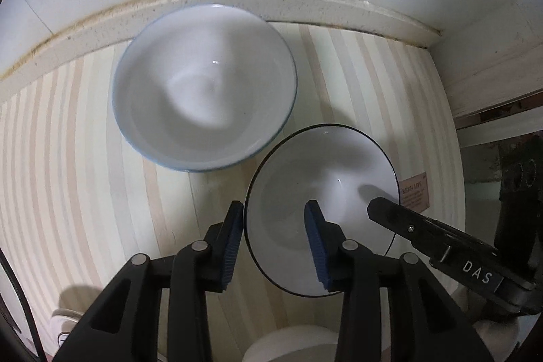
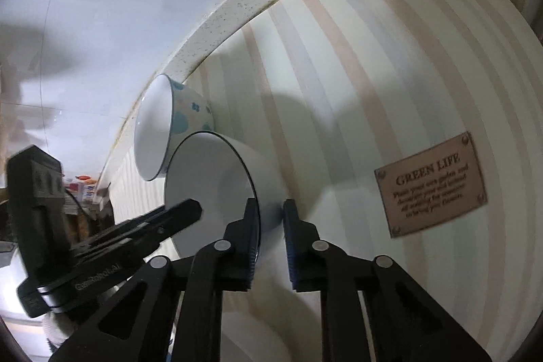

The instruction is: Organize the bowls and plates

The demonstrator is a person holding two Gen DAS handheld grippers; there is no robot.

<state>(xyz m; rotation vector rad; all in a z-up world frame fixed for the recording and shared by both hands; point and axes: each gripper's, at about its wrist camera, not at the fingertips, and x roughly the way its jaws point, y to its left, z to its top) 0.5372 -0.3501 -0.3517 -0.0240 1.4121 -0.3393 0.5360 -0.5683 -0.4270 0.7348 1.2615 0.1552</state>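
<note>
A: Left wrist view, far left first: what do you see?

B: My striped mat (image 1: 68, 158), then the blue-rimmed bowl (image 1: 203, 83) up near the wall ledge (image 1: 51, 39). Right of it, just beside it, sits the black-rimmed bowl (image 1: 322, 192).

A: And your left gripper (image 1: 274, 216)?

B: Wide open, holding nothing. One finger is outside the near rim, the other inside, so the rim lies between them.

A: Your right gripper (image 2: 271, 214)?

B: It straddles the far rim from the other side, one finger in, one out. Its gap is narrow, but I cannot tell whether it is clamped.

A: What does the coming move turn on?

B: I judge it is nesting: the blue-rimmed bowl lies ahead and left of the black-rimmed one. Both grippers are at that rim, neither clearly nearer.
</note>
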